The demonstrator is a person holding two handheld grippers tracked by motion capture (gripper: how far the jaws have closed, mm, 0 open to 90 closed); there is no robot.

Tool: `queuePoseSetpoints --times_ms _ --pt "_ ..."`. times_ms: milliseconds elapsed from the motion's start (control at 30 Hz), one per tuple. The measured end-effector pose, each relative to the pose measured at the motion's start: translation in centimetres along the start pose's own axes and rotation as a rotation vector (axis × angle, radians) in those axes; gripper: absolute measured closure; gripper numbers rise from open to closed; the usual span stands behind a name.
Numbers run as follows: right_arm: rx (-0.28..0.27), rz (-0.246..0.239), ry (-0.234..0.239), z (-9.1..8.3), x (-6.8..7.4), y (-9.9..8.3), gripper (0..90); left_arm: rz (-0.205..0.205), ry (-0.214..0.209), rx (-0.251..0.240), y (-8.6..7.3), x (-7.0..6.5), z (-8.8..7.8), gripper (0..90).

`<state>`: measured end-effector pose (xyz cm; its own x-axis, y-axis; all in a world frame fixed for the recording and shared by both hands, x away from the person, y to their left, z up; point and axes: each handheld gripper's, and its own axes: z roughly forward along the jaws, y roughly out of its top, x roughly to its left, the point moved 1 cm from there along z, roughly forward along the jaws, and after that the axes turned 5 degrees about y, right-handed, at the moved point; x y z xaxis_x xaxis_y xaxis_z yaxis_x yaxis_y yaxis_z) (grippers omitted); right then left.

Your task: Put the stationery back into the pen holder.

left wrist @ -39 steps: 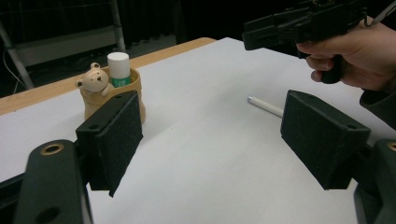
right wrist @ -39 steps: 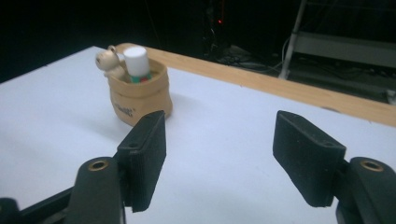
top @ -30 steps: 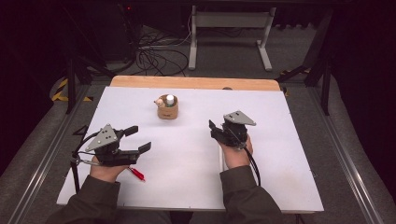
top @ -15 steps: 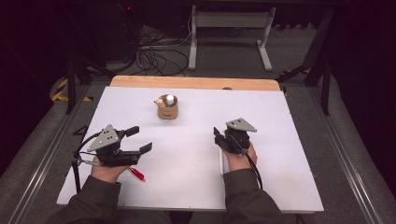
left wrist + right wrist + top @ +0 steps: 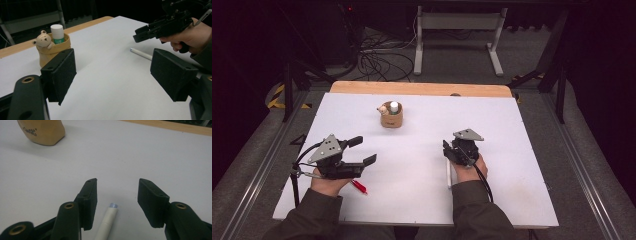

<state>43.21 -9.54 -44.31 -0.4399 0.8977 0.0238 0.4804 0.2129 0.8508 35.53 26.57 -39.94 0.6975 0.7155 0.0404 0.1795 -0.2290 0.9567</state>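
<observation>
white cylindrical pen (image 5: 107, 221) | matte table (image 5: 150, 152) | tan holder (image 5: 42, 131), possibly wooden

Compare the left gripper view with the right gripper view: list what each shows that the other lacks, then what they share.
Left gripper view: a bear figure and a white-capped green tube in the wooden cup, plus the right gripper seen from outside. Right gripper view: dark lettering on the cup's side. Both: the cup, the white pen and the white table.

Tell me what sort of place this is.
Probably a lab or recording workshop, not a home: a white board laid on a wooden bench top, loose cables on the grey floor, a metal stand behind, and dark surroundings.
</observation>
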Motion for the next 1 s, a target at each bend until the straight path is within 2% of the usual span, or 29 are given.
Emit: queuePoseSetpoints --times_ms 333,533,833,1000 --pt "0.09 0.023 0.029 1.1 0.0 -0.5 52.3 0.002 -0.003 0.004 -0.1 -0.1 0.1 21.6" --pt "0.131 0.025 0.031 1.6 -0.1 -0.8 52.8 0.006 -0.007 0.01 -0.1 -0.2 0.2 21.6" --pt "0.169 0.03 0.03 2.1 0.0 -1.2 54.6 -0.003 -0.009 0.006 -0.1 -0.3 0.2 21.6" --pt "0.173 0.02 0.008 2.4 0.1 -1.5 57.3 0.003 0.001 0.003 0.0 -0.2 0.2 21.6"
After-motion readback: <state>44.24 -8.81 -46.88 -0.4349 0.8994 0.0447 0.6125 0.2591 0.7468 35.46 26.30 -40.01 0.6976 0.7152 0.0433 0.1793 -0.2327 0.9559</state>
